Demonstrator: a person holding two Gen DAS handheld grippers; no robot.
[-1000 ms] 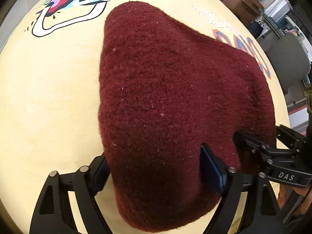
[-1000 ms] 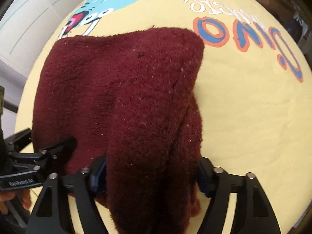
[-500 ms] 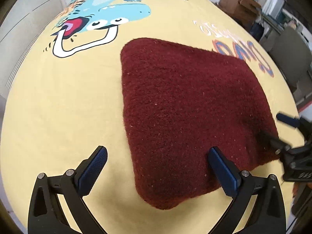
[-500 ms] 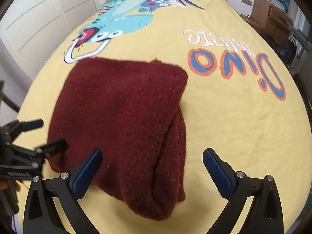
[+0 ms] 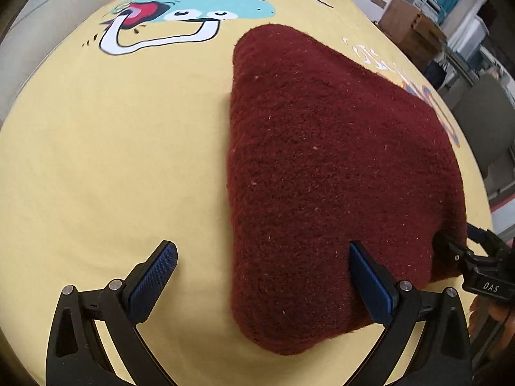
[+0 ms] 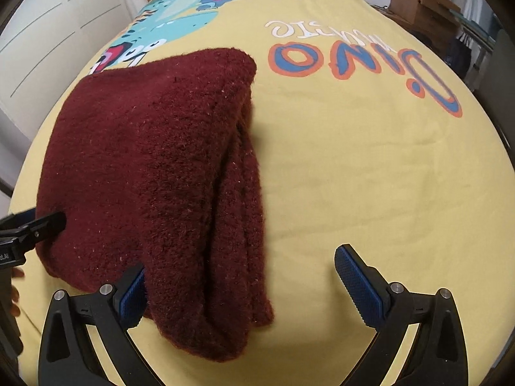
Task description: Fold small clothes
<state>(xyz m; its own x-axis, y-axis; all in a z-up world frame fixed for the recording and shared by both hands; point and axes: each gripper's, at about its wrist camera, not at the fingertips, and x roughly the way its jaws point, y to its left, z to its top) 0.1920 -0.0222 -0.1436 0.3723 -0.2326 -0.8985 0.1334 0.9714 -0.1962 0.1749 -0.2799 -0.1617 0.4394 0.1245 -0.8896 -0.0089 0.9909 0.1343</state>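
Observation:
A dark red fuzzy garment (image 5: 325, 167) lies folded on the yellow sheet (image 5: 112, 160); it also shows in the right wrist view (image 6: 154, 173), with stacked folded layers along its right edge. My left gripper (image 5: 262, 273) is open, its jaws straddling the garment's near left corner, its right pad (image 5: 370, 286) over the cloth. My right gripper (image 6: 239, 280) is open, straddling the garment's near right corner, its left pad (image 6: 132, 296) partly hidden by cloth. Each gripper shows at the edge of the other's view.
The sheet (image 6: 370, 160) bears a cartoon dinosaur print (image 5: 180, 9) and "Dino" lettering (image 6: 363, 64) beyond the garment. Cardboard boxes (image 5: 412, 29), a grey chair (image 5: 482, 122) and shelves stand off the right side. White cupboard doors (image 6: 42, 48) are on the left.
Both grippers opened and let go of the garment about a second ago, then drew back. The garment settled flat. Both have since come closer to its near edge.

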